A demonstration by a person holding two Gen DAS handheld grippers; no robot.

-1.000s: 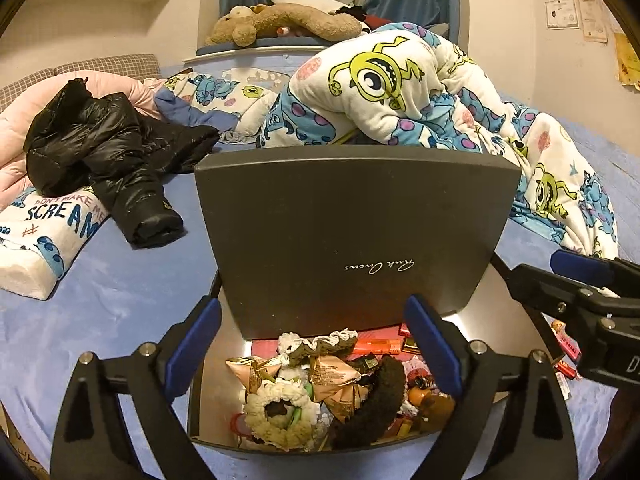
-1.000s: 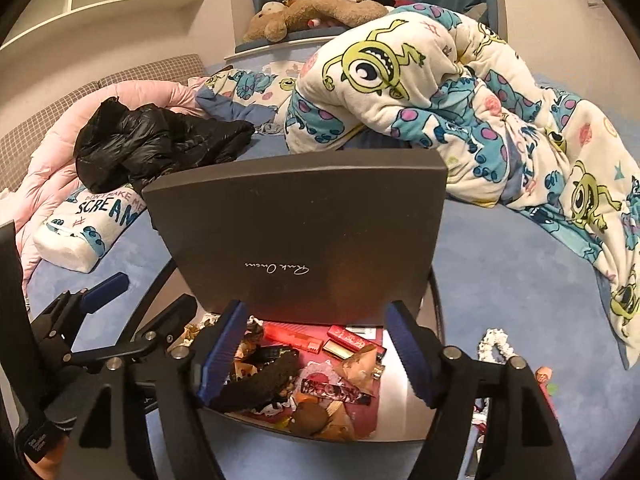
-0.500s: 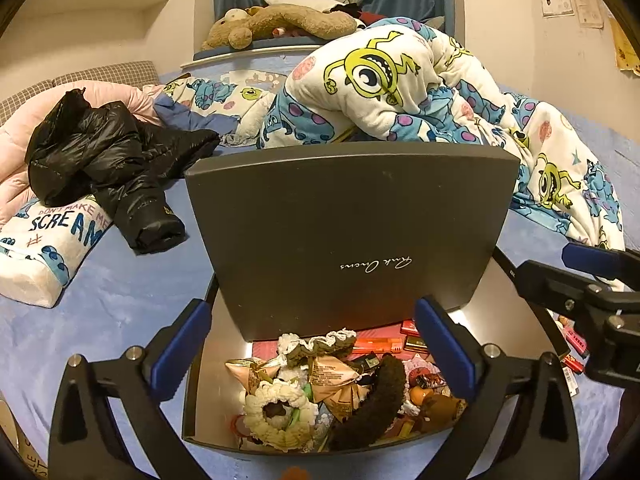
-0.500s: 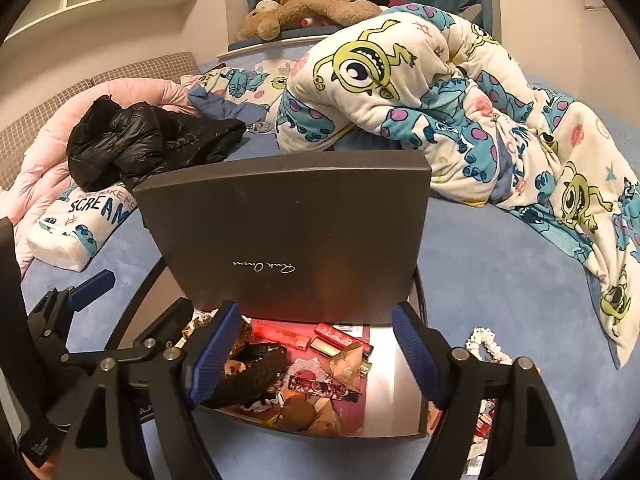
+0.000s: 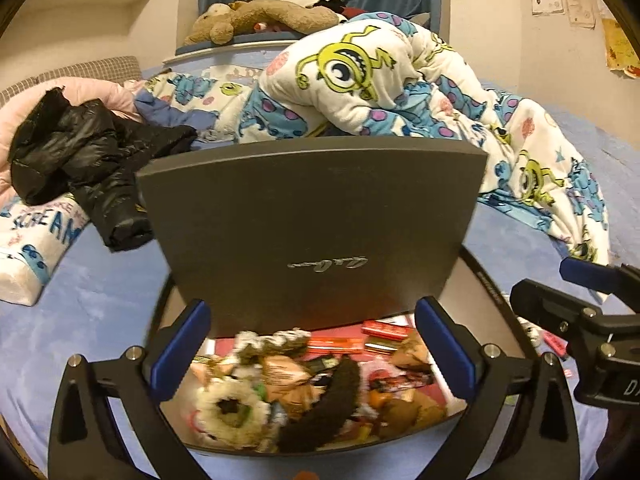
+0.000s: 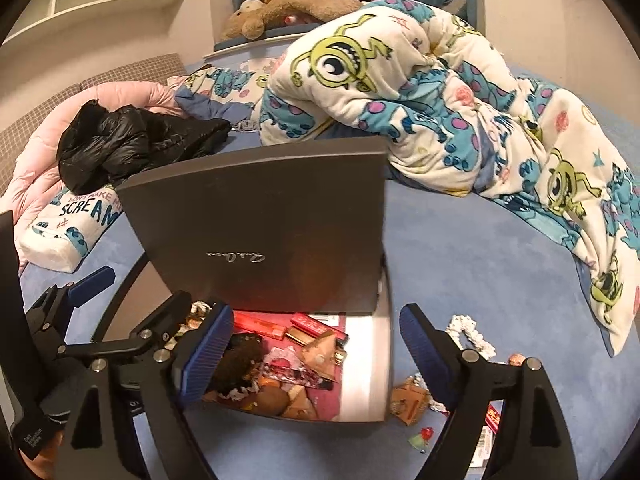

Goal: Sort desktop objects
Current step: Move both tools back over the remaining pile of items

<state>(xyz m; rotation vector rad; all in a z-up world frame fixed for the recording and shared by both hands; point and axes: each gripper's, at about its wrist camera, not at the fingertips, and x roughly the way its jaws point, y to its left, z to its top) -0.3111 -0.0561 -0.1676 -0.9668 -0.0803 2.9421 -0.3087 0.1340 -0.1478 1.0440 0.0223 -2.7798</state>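
Left gripper: my jaws spread wide, tilted downward, nothing gripped.
Right gripper: my jaws opening, empty, tilted downward.

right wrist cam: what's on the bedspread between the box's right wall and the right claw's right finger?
Loose clutter: a brown wrapper beside the box, a white scrunchie farther out. The right claw, jaws opening, holds nothing.

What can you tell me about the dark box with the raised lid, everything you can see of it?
The box is dark grey and matte, resting on the blue bedcover. Its lid stands raised, script logo upside down. Inside, over a red lining, lie a cream scrunchie, a dark fuzzy band and snack packets. Neither gripper's fingers touch it.
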